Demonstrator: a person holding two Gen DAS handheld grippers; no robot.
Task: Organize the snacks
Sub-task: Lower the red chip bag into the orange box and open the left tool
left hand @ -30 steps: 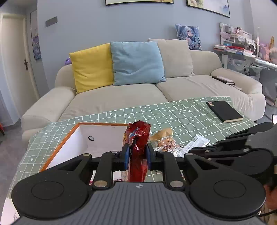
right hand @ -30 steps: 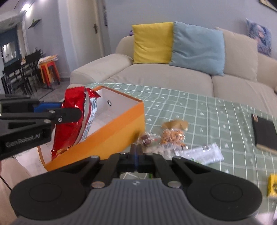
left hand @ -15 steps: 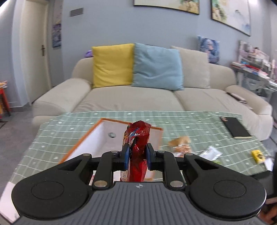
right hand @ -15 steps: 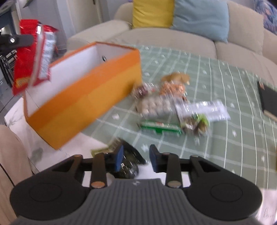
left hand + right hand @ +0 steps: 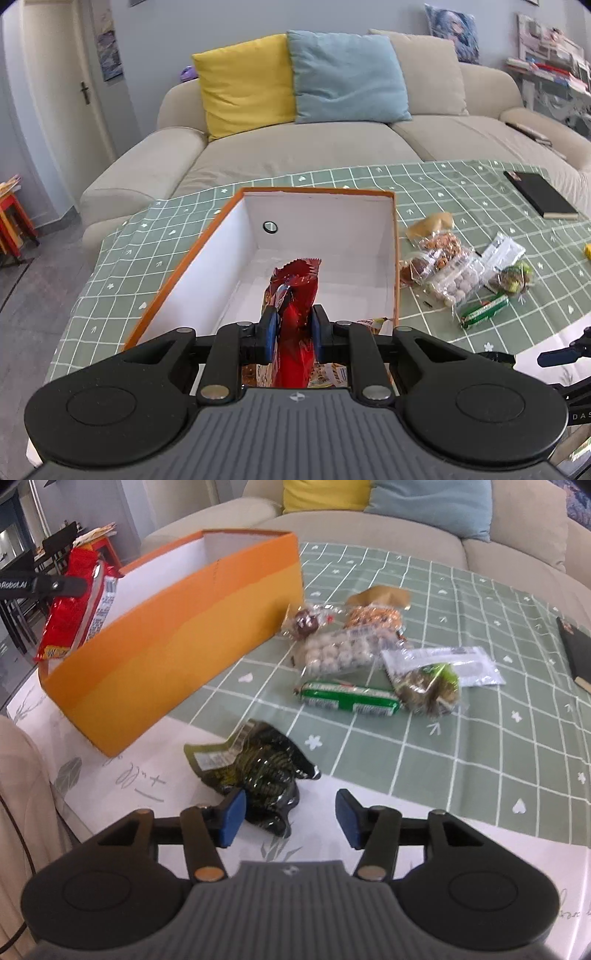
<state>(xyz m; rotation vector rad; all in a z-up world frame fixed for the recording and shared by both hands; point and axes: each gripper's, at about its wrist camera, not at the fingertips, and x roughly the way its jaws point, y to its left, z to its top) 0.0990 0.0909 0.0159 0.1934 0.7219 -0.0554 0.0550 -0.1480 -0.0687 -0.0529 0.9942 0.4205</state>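
Observation:
My left gripper (image 5: 292, 332) is shut on a red snack bag (image 5: 295, 295) and holds it over the near end of the open orange box (image 5: 321, 190), which has white inner walls. In the right wrist view the red bag (image 5: 75, 602) hangs at the box's left end (image 5: 177, 627). My right gripper (image 5: 290, 818) is open and empty, just above a crumpled black snack bag (image 5: 258, 771) on the white table top. Other snacks lie on the green cloth: a green bar (image 5: 349, 699), a pack of white balls (image 5: 340, 651) and several small packets.
A black notebook (image 5: 541, 194) lies at the cloth's far right. A sofa (image 5: 295, 147) with yellow and blue cushions stands behind the table. Some packets (image 5: 328, 373) lie inside the box's near end.
My left gripper has tilted down over the box with the red bag. My right gripper has opened wide and come down close to the black snack bag.

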